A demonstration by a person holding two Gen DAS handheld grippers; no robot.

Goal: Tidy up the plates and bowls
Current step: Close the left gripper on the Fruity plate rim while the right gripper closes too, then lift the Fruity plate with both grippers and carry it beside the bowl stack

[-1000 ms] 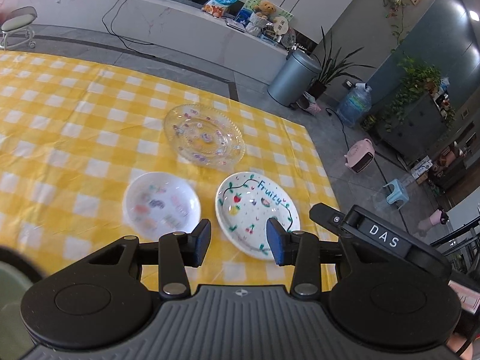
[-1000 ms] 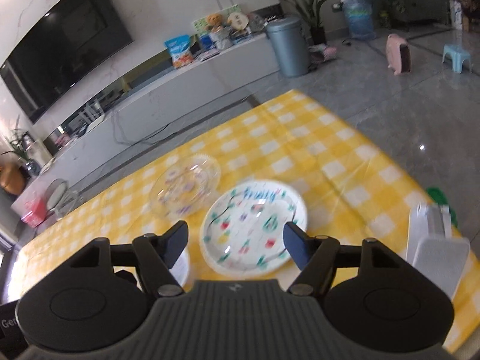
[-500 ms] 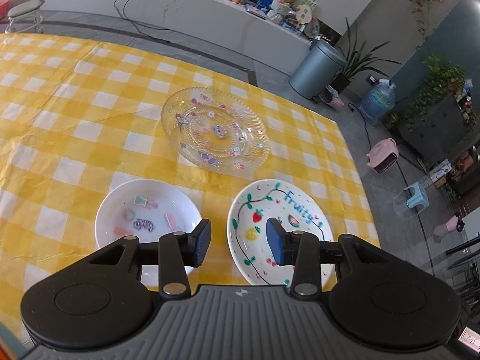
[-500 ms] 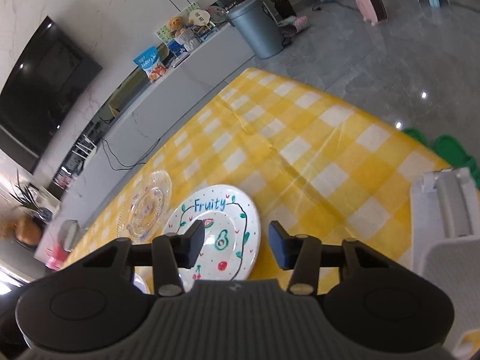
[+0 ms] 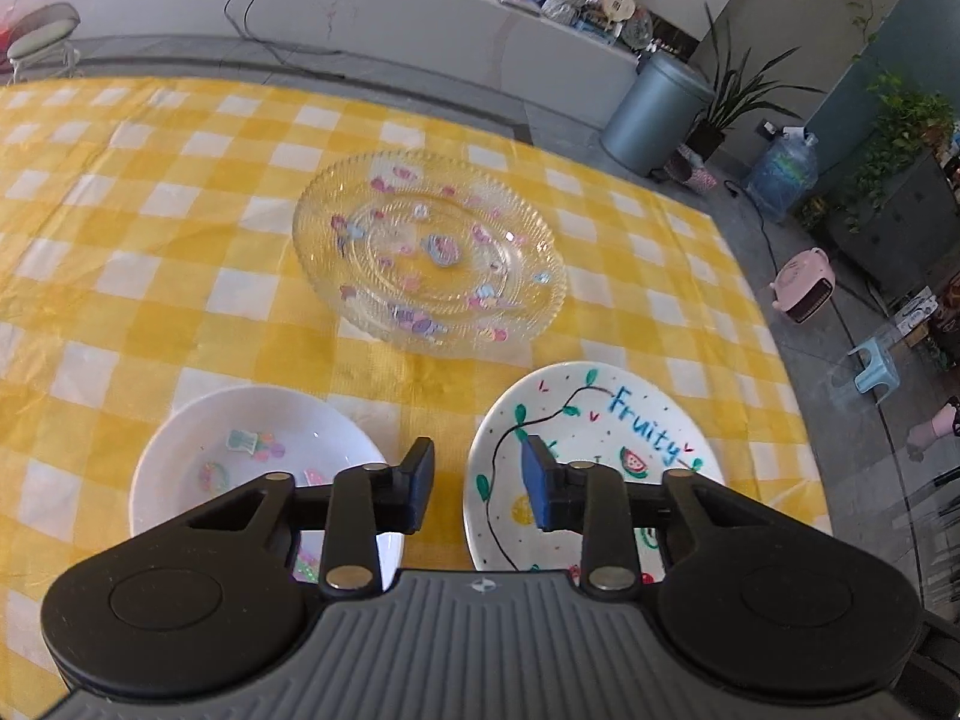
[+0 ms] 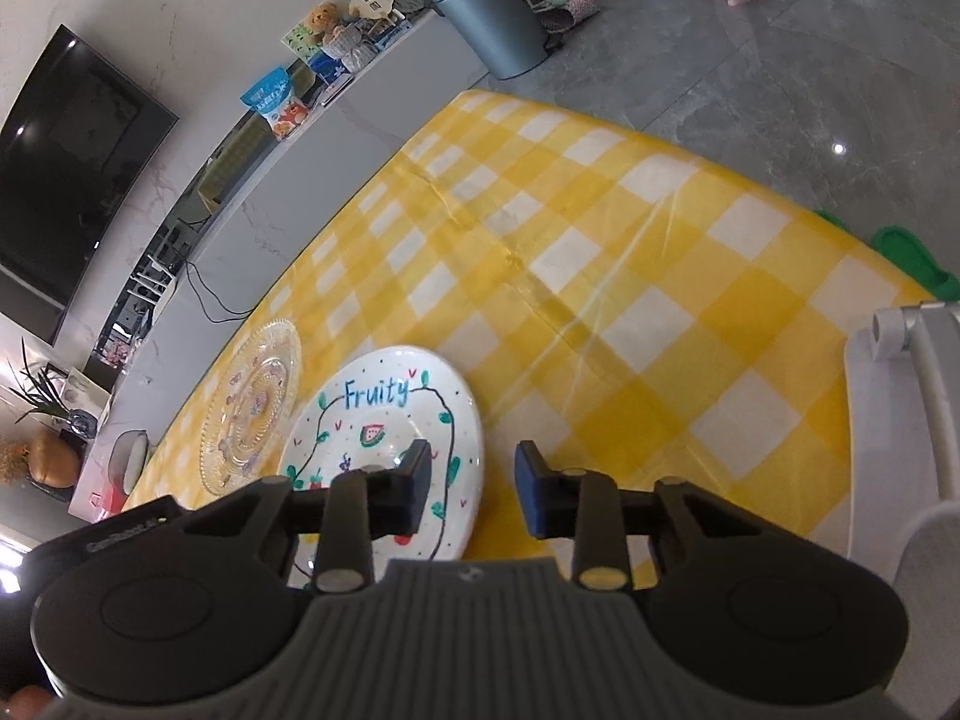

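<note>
A white "Fruity" plate point(image 5: 606, 438) with painted fruit lies on the yellow checked table point(image 5: 120, 240). A white bowl point(image 5: 240, 456) with stickers sits to its left. A clear glass plate point(image 5: 429, 249) lies behind both. My left gripper point(image 5: 477, 489) is open and empty above the gap between bowl and Fruity plate. In the right wrist view the Fruity plate point(image 6: 384, 414) and glass plate point(image 6: 252, 408) show at lower left. My right gripper point(image 6: 471, 489) is open and empty over the Fruity plate's right edge.
A white rack point(image 6: 900, 420) stands at the table's right edge in the right wrist view. The table edge point(image 6: 780, 192) drops to a grey floor. A grey bin point(image 5: 654, 114) and low cabinet point(image 5: 360, 18) stand beyond the table.
Both grippers moved closer to the dishes, which now look larger. The right view swung right, showing more tablecloth and rack. Both stay open.
</note>
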